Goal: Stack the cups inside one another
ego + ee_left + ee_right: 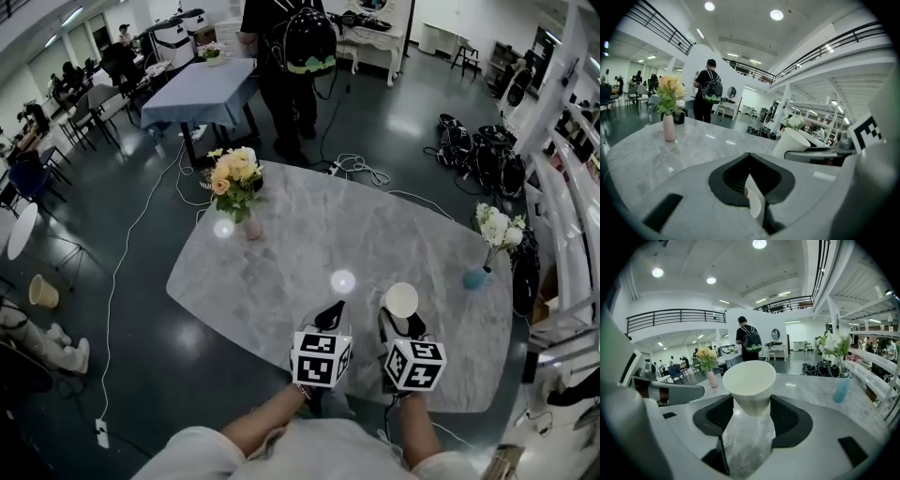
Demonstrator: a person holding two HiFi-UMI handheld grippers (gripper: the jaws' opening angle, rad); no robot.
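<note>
**A:** Gripping anything, that right gripper (401, 325)?

**B:** Yes, a white paper cup (401, 300). The jaws press on either side of its lower wall. It is held mouth-up, tipped a little back toward the person, over the near part of the grey marbled worktop (309, 225).

**A:** What's in the cup?

**B:** Nothing. The right gripper view looks straight into it and shows only the bare pale inside.

**A:** And the left gripper (330, 317)?

**B:** It sits just beside the right one, on its left. It is clenched, with the jaw tips meeting each other. A pale sliver shows in the gap behind the tips, but I can't tell what it is.

**A:** Any other containers on the worktop?

**B:** Two vases, both upright. A pink vase (252, 228) at the far left holds a bunch of yellow and peach flowers (232, 174). A teal vase (476, 278) near the right edge holds white flowers (497, 226). Both stand well apart from the cup.
</note>
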